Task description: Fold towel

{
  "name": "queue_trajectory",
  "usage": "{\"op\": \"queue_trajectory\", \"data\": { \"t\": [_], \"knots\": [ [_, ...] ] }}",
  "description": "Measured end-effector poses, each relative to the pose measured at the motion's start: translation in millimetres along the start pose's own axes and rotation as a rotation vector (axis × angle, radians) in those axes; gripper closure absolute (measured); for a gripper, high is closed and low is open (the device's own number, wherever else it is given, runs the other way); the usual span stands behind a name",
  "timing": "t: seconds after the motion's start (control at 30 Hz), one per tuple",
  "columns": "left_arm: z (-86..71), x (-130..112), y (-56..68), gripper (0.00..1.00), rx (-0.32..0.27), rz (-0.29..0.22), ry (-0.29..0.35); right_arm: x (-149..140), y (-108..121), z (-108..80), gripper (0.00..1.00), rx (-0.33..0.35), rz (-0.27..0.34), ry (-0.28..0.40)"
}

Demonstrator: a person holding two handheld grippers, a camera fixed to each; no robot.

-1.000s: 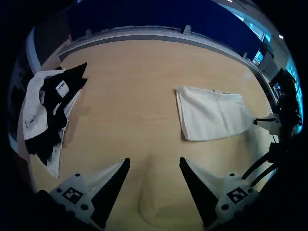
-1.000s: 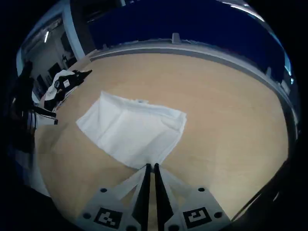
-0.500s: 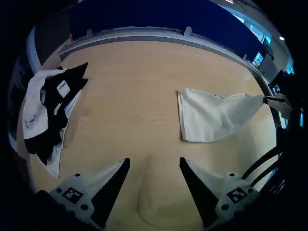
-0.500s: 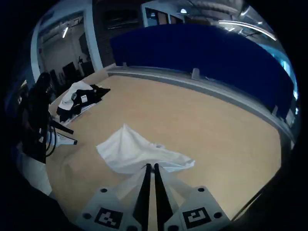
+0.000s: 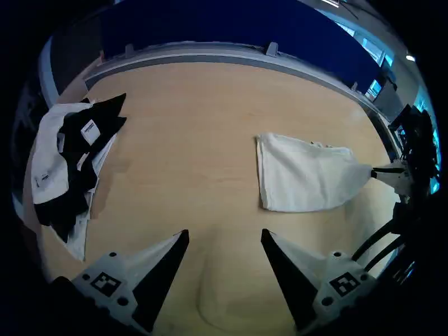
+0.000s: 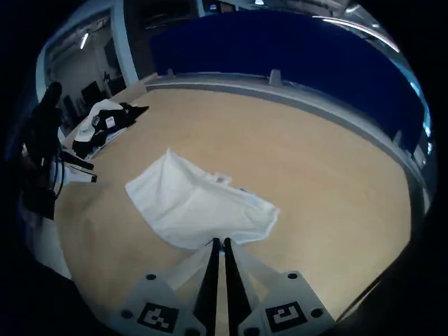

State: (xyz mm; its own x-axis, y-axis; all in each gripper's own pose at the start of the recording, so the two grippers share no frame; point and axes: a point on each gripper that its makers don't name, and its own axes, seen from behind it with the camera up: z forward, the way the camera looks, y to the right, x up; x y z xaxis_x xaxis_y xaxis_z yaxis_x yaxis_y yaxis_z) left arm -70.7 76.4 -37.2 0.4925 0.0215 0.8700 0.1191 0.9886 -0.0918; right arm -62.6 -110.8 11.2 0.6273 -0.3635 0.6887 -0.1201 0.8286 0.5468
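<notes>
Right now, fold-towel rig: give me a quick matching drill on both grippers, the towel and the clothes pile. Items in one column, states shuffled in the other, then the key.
Column 1
1. left gripper
2. right gripper
3. white towel
4. clothes pile

Column 2
A. black and white mixed, heaped near the edge of the table
B. open, nothing between the fingers
C. shut, pinching a cloth corner
D. mostly lying flat, one corner held

Pairs: 1-B, 2-C, 3-D, 4-A
</notes>
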Motion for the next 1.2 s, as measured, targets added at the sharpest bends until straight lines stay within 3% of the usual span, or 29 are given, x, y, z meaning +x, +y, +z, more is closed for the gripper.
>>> {"op": "queue_trajectory", "data": {
  "t": [0.27,0.67,0.93,1.2],
  "knots": [
    [2.2,-1,0.1,0.04,0.002,0.005,-0.002,-20,8,4.2,0.93,-0.013,0.061,-0.011],
    [-2.8,-3,-1.5,0.04,0.004,-0.002,0.002,9,4,2.3,0.93,-0.002,0.01,0.024],
    [-7.5,-5,-8.3,0.04,0.012,-0.024,0.009,61,-9,-5.4,0.93,0.021,-0.083,0.086],
    [-11.5,-10,-14.5,0.04,0.021,-0.048,0.015,116,-46,-0.7,0.93,0.092,-0.257,0.13]
  ]
}}
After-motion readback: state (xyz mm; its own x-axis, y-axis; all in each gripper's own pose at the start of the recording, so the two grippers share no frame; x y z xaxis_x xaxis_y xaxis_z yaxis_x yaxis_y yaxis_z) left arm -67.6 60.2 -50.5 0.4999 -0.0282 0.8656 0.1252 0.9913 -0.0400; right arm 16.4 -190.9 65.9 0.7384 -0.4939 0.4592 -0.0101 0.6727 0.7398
